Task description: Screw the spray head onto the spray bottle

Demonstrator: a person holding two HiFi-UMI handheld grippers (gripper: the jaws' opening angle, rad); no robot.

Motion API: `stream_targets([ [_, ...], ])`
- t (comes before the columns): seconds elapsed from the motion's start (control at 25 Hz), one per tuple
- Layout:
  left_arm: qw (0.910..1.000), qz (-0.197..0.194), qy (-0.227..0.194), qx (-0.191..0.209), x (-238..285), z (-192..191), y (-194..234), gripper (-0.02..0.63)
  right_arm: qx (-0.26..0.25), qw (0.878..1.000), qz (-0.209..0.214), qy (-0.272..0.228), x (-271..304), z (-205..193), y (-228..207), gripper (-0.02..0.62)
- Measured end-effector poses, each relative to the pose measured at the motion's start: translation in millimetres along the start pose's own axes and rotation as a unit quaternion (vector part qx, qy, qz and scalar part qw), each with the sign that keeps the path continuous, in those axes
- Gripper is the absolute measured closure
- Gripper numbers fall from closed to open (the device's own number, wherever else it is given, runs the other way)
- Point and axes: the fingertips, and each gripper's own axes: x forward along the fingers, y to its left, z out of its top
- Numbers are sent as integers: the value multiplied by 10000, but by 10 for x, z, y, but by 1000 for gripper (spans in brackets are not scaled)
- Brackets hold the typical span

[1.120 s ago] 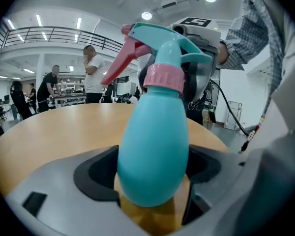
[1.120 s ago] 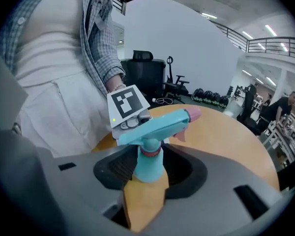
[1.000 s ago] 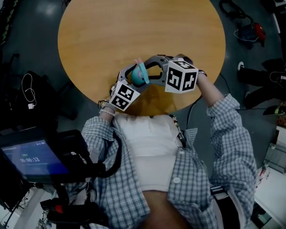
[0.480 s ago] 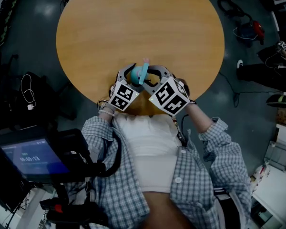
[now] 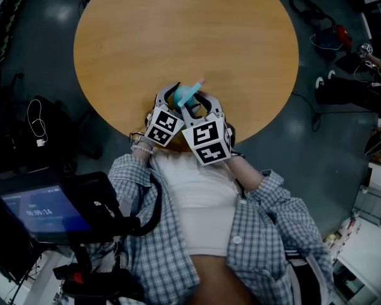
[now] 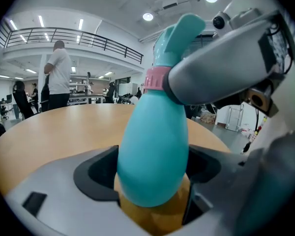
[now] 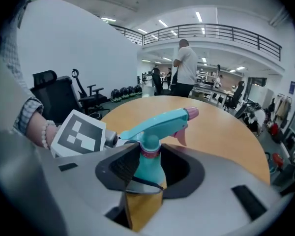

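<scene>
Clamping the upright spray bottle (image 6: 152, 151), the left gripper (image 6: 153, 178) is bracing it; the right gripper (image 7: 147, 161) is pinching the collar of the spray head (image 7: 160, 122) above.

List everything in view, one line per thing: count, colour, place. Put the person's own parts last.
spray bottle: one, teal, over the table's near edge, body in the left claw
spray head: one, teal with pink nozzle, trigger and collar, on the bottle's neck
table: one, round, wood-coloured, under both claws
screen: one, dark with a lit display, lower left of the head view
office chair: one, black, beside the table
person in white shirt: one, standing beyond the table
left claw: one, grey, closed on the bottle's body
right claw: one, grey, closed at the head's collar
checked shirt: one, blue-grey, on the person
</scene>
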Motion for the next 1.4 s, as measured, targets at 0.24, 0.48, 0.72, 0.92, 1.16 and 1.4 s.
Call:
stream_targets([
  [0.24,10000,-29,-11,11,14,31,-11,199,-876,9870,1297,-373,-149,-15,18,377],
  [0.48,10000,-59,8,14,32,22,-28,199,-2271,9558,1804,-473,-345,107,-389,358],
  [0.72,10000,-87,-6,46,10,16,-17,199,-4404,8582,2630,-202,-264,186,-279,359],
  [0.92,9999,-114,21,52,7,3,-36,199,-5657,7599,3195,224,-164,67,-25,359],
  [1.16,9999,-128,19,60,16,1,-57,199,-6610,6666,3418,436,-79,-150,153,359],
  [1.4,9999,-120,-1,62,9,25,-71,199,-6533,6658,3549,621,-101,-178,198,457],
])
